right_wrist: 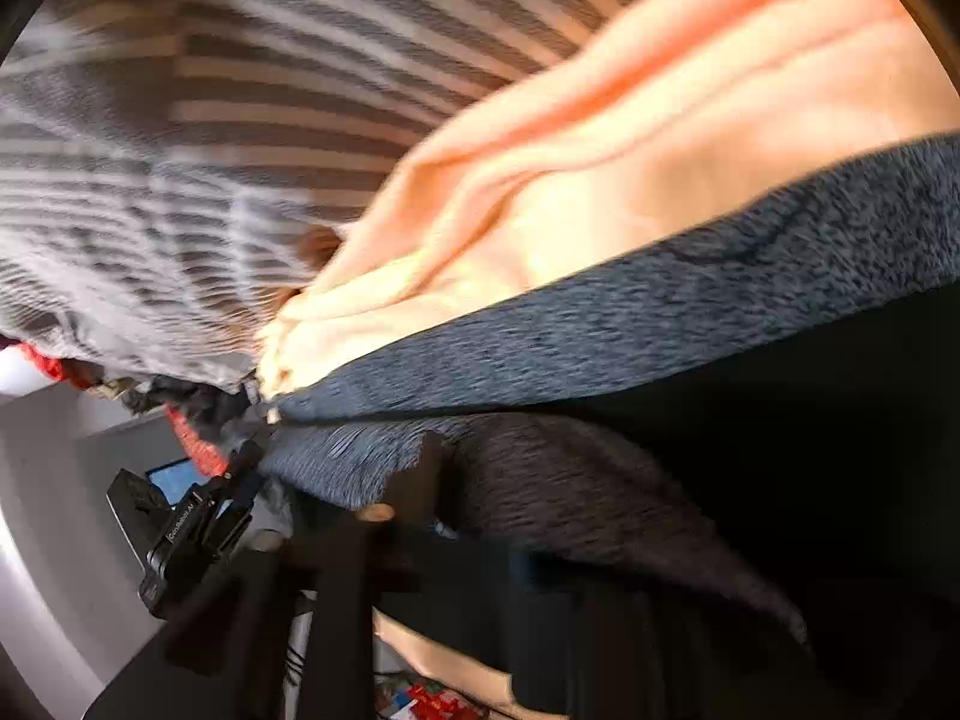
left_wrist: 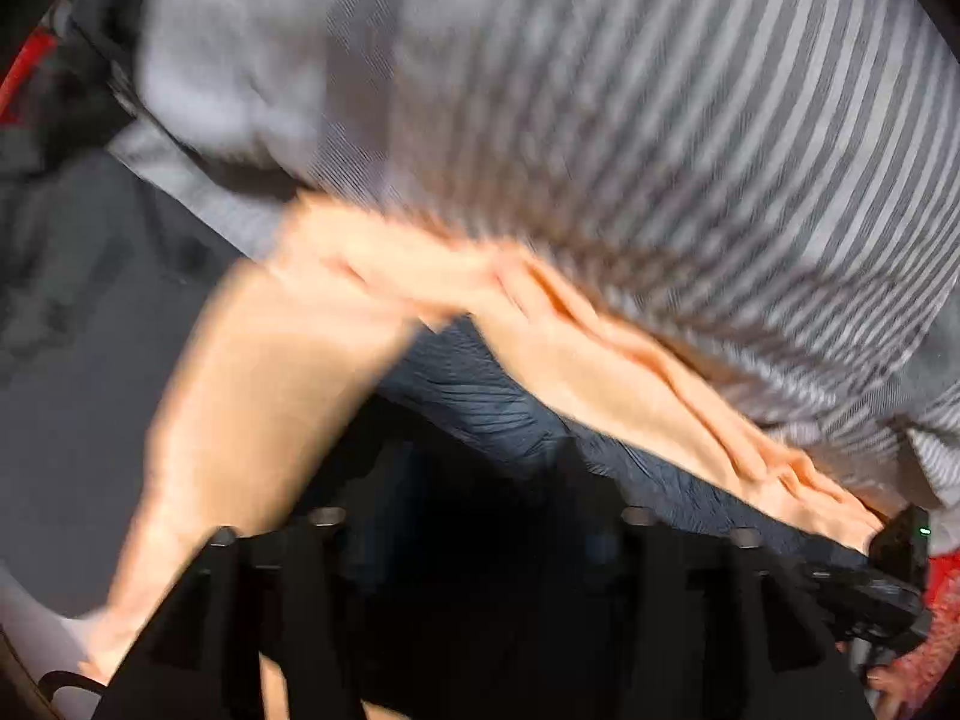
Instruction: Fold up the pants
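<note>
Everything is motion-blurred. A peach garment [left_wrist: 336,372], seemingly the pants, spreads in two long lobes over a striped sheet; in the right wrist view it fills the upper right [right_wrist: 630,138]. A dark blue-grey heathered cloth [right_wrist: 600,324] lies along its lower edge and shows below it in the left wrist view too [left_wrist: 480,396]. My left gripper [left_wrist: 480,534] hangs over the dark cloth, its fingers apart with nothing gripped. My right gripper [right_wrist: 486,534] also stands open, with heathered cloth draped over the gap. Each view shows the other gripper's black body [left_wrist: 897,546] [right_wrist: 180,534] near the peach cloth's end.
A grey-and-white striped sheet [left_wrist: 660,120] covers the surface under the clothes. Red fabric [right_wrist: 198,444] shows at its edge, and again at the frame's right rim [left_wrist: 942,618]. A grey surface [left_wrist: 78,420] lies to the left, beyond the sheet.
</note>
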{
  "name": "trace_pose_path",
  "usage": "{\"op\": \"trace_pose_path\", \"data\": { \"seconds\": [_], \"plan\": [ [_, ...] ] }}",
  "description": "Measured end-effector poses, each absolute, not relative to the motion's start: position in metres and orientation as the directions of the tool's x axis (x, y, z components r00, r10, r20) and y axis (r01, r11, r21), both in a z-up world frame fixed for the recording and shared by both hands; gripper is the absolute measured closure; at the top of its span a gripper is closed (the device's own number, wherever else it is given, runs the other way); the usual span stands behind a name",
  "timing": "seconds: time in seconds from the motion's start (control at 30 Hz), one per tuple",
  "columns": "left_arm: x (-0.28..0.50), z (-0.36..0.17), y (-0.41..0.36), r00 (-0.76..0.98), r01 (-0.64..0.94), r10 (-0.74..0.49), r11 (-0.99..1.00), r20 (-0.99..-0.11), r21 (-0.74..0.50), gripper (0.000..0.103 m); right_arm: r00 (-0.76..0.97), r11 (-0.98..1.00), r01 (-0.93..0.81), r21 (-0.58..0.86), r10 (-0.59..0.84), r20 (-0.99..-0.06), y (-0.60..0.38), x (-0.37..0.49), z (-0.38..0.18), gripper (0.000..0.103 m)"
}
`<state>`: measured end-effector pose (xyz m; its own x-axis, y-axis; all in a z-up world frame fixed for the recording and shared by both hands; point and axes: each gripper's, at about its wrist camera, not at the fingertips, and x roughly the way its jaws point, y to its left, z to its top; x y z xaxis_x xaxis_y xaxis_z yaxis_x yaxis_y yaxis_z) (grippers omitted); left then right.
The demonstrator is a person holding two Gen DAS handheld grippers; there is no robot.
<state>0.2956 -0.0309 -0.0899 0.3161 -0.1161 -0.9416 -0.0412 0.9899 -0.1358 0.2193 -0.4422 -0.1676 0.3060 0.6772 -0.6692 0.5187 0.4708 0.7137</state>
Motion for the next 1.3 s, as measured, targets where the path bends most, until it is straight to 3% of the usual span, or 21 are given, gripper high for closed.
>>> {"op": "trace_pose_path", "data": {
  "seconds": [0.03, 0.07, 0.2, 0.27, 0.33, 0.37, 0.43, 0.47, 0.5, 0.57, 0.67, 0.7, 0.77, 0.9, 1.07, 1.3],
  "plan": [
    [0.293, -0.081, -0.028, 0.338, -0.038, -0.098, 0.992, -0.936, -0.118, 0.042, 0.326, 0.459, 0.489, 0.742, 0.693, -0.643, -0.442, 0.219, -0.154, 0.027],
    [0.291, -0.074, -0.026, 0.347, -0.027, -0.078, 0.995, -0.935, -0.093, 0.042, 0.341, 0.445, 0.470, 0.762, 0.705, -0.622, -0.442, 0.218, -0.144, 0.021],
    [0.270, -0.090, -0.050, 0.284, 0.099, 0.003, 0.995, -0.959, 0.032, 0.042, 0.356, 0.446, 0.373, 0.813, 0.741, -0.570, -0.439, 0.204, -0.114, 0.021],
    [0.261, -0.117, -0.070, 0.234, 0.146, 0.040, 0.986, -0.971, 0.076, 0.042, 0.281, 0.516, 0.371, 0.772, 0.730, -0.623, -0.429, 0.197, -0.120, 0.021],
    [0.252, -0.142, -0.084, 0.190, 0.178, 0.064, 0.979, -0.980, 0.098, 0.042, 0.188, 0.630, 0.405, 0.662, 0.651, -0.735, -0.426, 0.191, -0.143, 0.021],
    [0.247, -0.153, -0.091, 0.189, 0.188, 0.104, 0.972, -0.976, 0.140, 0.042, 0.161, 0.670, 0.420, 0.613, 0.610, -0.776, -0.429, 0.188, -0.152, 0.026],
    [0.243, -0.151, -0.096, 0.227, 0.187, 0.139, 0.965, -0.964, 0.183, 0.041, 0.172, 0.659, 0.456, 0.598, 0.594, -0.786, -0.440, 0.181, -0.157, 0.047],
    [0.242, -0.147, -0.097, 0.217, 0.196, 0.134, 0.964, -0.967, 0.178, 0.041, 0.208, 0.623, 0.471, 0.625, 0.610, -0.764, -0.447, 0.176, -0.150, 0.046],
    [0.241, -0.142, -0.098, 0.192, 0.212, 0.104, 0.966, -0.976, 0.144, 0.041, 0.248, 0.599, 0.467, 0.651, 0.618, -0.746, -0.452, 0.169, -0.140, 0.043],
    [0.232, -0.128, -0.101, 0.188, 0.237, 0.081, 0.963, -0.979, 0.125, 0.041, 0.312, 0.596, 0.434, 0.676, 0.604, -0.733, -0.460, 0.153, -0.114, 0.023],
    [0.204, -0.102, -0.117, 0.190, 0.325, 0.017, 0.942, -0.982, 0.079, 0.040, 0.360, 0.605, 0.450, 0.657, 0.550, -0.754, -0.471, 0.113, -0.086, 0.023],
    [0.197, -0.101, -0.123, 0.178, 0.340, -0.005, 0.939, -0.984, 0.057, 0.028, 0.369, 0.597, 0.468, 0.651, 0.537, -0.758, -0.476, 0.098, -0.082, 0.023],
    [0.173, -0.095, -0.139, 0.134, 0.384, -0.079, 0.923, -0.988, -0.022, 0.019, 0.387, 0.580, 0.525, 0.623, 0.489, -0.782, -0.488, 0.052, -0.074, 0.023],
    [0.120, -0.100, -0.191, -0.004, 0.496, -0.226, 0.845, -0.974, -0.198, 0.019, 0.407, 0.535, 0.634, 0.558, 0.383, -0.829, -0.506, -0.044, -0.061, 0.023],
    [0.073, -0.118, -0.241, -0.166, 0.525, -0.320, 0.772, -0.933, -0.358, 0.019, 0.394, 0.419, 0.779, 0.467, 0.253, -0.884, -0.526, -0.168, -0.061, 0.023],
    [0.038, -0.114, -0.285, -0.245, 0.524, -0.343, 0.740, -0.907, -0.422, 0.019, 0.353, 0.346, 0.861, 0.373, 0.122, -0.928, -0.521, -0.252, -0.067, 0.023]
  ]
}}
